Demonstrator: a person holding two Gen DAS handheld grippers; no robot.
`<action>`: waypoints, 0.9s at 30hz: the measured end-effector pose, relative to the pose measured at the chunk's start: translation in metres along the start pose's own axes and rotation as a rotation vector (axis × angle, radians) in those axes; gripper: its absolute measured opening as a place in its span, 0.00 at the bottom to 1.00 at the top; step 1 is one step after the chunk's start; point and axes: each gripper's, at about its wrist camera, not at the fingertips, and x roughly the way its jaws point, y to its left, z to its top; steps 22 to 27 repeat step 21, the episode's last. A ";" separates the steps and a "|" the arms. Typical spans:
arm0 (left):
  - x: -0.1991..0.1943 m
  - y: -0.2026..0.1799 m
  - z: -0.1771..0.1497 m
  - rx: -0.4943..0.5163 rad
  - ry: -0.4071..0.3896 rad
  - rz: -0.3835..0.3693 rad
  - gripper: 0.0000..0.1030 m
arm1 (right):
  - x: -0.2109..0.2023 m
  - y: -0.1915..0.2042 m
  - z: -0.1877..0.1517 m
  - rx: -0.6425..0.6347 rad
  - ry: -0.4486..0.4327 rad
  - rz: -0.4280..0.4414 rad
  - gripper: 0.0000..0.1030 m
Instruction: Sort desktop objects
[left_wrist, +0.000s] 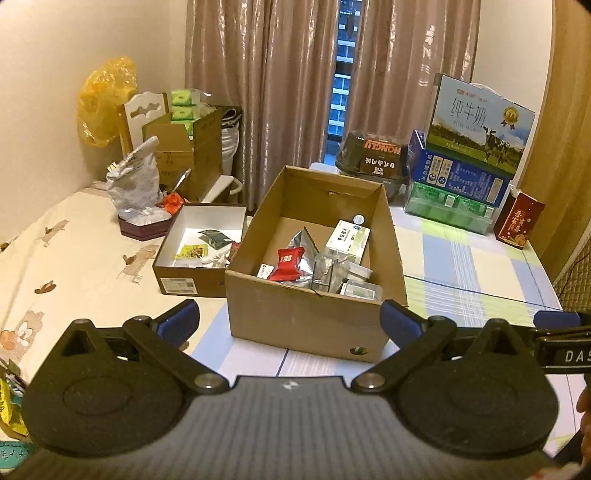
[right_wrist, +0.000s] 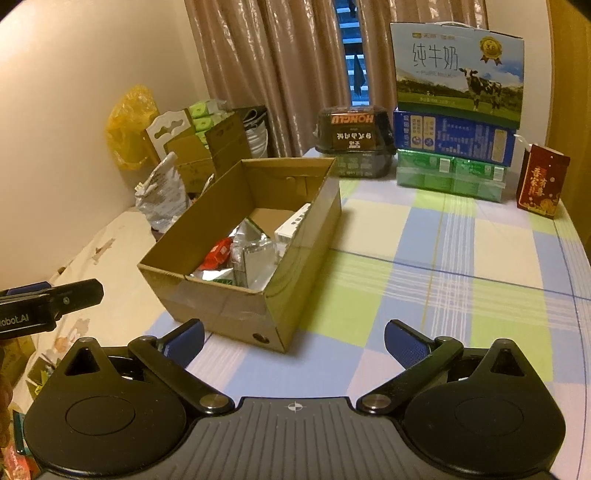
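Observation:
An open cardboard box (left_wrist: 306, 317) stands on the checked tablecloth and holds a red snack packet (left_wrist: 287, 264), silver foil pouches (left_wrist: 314, 258) and a white medicine box (left_wrist: 347, 238). The box also shows in the right wrist view (right_wrist: 221, 306). A white-lined shoebox (left_wrist: 192, 284) with small packets stands to its left. My left gripper (left_wrist: 290, 325) is open and empty, just in front of the cardboard box. My right gripper (right_wrist: 293, 341) is open and empty, in front of the box's right corner.
Stacked milk cartons (left_wrist: 476, 147) and a red carton (left_wrist: 519, 218) stand at the back right, a dark food container (left_wrist: 373, 155) behind the box. Bags and cartons (left_wrist: 177, 155) crowd the back left. Yellow packets (left_wrist: 9, 410) lie at the near left edge.

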 end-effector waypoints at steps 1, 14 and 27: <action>-0.003 -0.001 -0.001 -0.004 -0.002 -0.004 0.99 | -0.003 0.000 -0.001 -0.001 -0.003 0.000 0.98; -0.012 -0.011 0.000 -0.018 -0.005 -0.014 0.99 | -0.021 0.003 -0.002 -0.002 -0.038 -0.005 0.98; -0.010 -0.013 -0.004 0.006 -0.030 -0.022 0.99 | -0.018 0.006 -0.004 -0.013 -0.038 -0.017 0.98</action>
